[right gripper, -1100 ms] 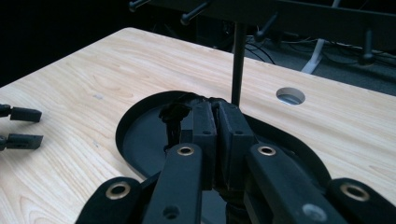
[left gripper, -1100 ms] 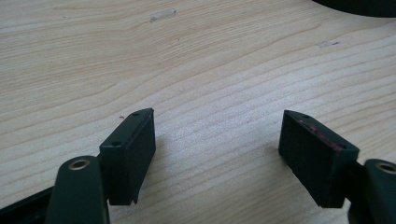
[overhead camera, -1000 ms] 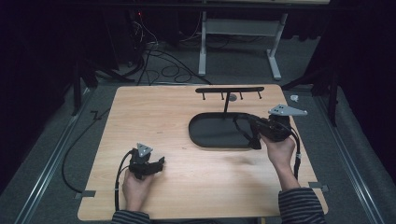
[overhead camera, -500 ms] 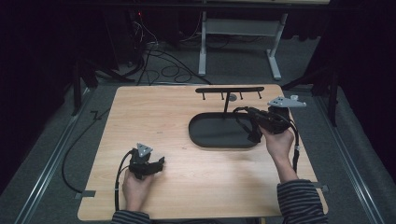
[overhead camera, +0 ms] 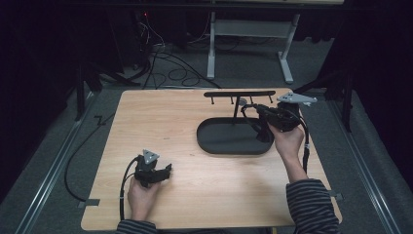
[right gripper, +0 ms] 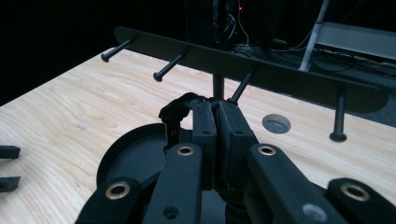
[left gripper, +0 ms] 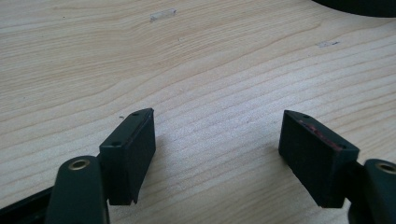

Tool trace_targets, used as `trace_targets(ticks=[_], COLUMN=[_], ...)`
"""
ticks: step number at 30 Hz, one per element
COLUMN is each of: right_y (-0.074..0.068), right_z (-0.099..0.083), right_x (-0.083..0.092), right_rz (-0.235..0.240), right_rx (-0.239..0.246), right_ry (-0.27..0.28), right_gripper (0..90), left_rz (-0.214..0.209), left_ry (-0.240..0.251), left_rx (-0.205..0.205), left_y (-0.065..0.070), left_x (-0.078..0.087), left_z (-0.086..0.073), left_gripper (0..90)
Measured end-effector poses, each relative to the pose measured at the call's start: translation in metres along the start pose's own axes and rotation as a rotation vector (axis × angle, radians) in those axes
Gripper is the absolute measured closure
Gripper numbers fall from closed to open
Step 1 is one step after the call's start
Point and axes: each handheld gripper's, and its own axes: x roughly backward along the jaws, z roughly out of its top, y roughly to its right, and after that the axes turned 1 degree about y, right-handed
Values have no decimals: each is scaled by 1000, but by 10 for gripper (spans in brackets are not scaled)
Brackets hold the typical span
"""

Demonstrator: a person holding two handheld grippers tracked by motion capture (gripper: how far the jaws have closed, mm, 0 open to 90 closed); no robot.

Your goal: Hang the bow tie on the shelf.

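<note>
A black rack stands on the wooden table, with a crossbar (overhead camera: 238,93) (right gripper: 261,74) carrying several pegs above an oval black base tray (overhead camera: 219,141) (right gripper: 126,154). My right gripper (overhead camera: 259,111) (right gripper: 215,106) hovers over the tray's right end, just in front of the crossbar, shut on a black looped strap (overhead camera: 254,126) (right gripper: 180,107) that droops from its tips. At the near left my left gripper (overhead camera: 166,169) (left gripper: 217,116) rests low over bare wood. It is open, with nothing between its pads.
A round grommet hole (overhead camera: 241,101) (right gripper: 276,123) sits in the tabletop behind the rack post. Beyond the far edge are floor cables (overhead camera: 165,58) and a white desk frame (overhead camera: 253,29). The left gripper's jaw tips (right gripper: 8,168) poke in at the right gripper view's left edge.
My right gripper has risen and moved away from me toward the rack's crossbar, still carrying the black strap. The left gripper has stayed put.
</note>
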Motion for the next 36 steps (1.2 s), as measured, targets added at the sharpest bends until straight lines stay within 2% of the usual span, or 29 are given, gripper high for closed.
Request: trace_targets(ticks=[20, 25, 36], right_y=[13, 17, 18], right_z=[12, 12, 9], right_x=[-23, -30, -36], right_rz=[-43, -81, -91], right_rx=[-40, -40, -44], right_ry=[-5, -16, -31], right_gripper=[872, 869, 810], left_rz=[-1, -2, -2], left_ry=[-2, 0, 2], left_rx=[0, 1, 2], left_y=[0, 0, 0], left_x=[0, 0, 0], left_z=[0, 0, 0], left_gripper=[277, 276, 276])
